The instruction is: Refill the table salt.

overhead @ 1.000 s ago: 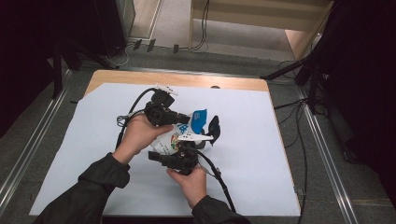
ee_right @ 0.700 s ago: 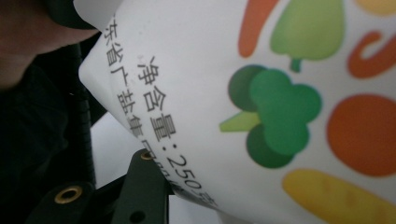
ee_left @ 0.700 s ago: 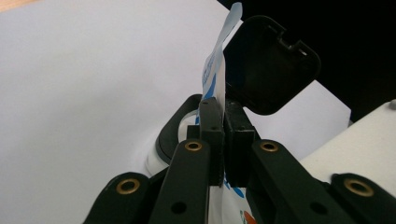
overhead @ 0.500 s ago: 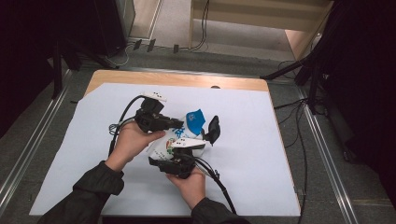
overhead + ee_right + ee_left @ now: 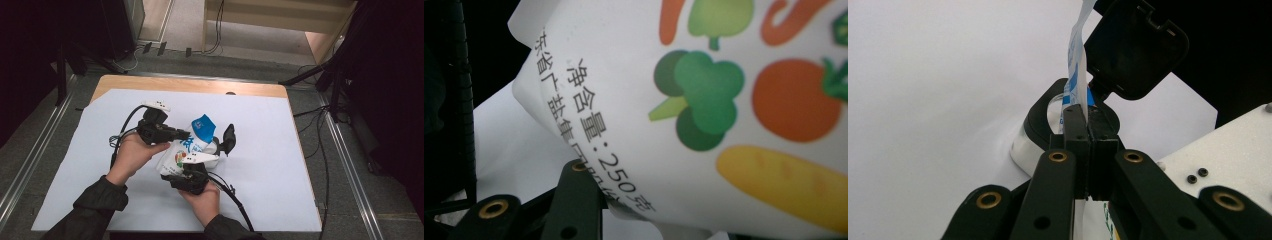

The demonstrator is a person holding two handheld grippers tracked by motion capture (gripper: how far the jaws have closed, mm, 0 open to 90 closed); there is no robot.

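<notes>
A white bag [image 5: 192,145] with a blue top and vegetable pictures is held off the table between both grippers. My left gripper [image 5: 186,134] comes in from the left and is shut on the bag's thin upper edge [image 5: 1075,60]; the left gripper view has its jaws [image 5: 1088,112] pressed together on that edge. My right gripper [image 5: 189,164] grips the bag's lower part from below. In the right gripper view the printed bag [image 5: 704,100] lies close against one finger [image 5: 576,200]. A small white jar [image 5: 219,146] with an open black flip lid [image 5: 229,136] stands just right of the bag.
A white sheet [image 5: 280,165] covers the wooden table [image 5: 200,86]. Black cables [image 5: 235,200] trail from both grippers toward the front. Metal rails [image 5: 345,165] run along both sides, and more cables lie on the floor behind the table.
My left hand has shifted left and slightly down with the bag's top edge still pinched. The right hand has stayed in place under the bag.
</notes>
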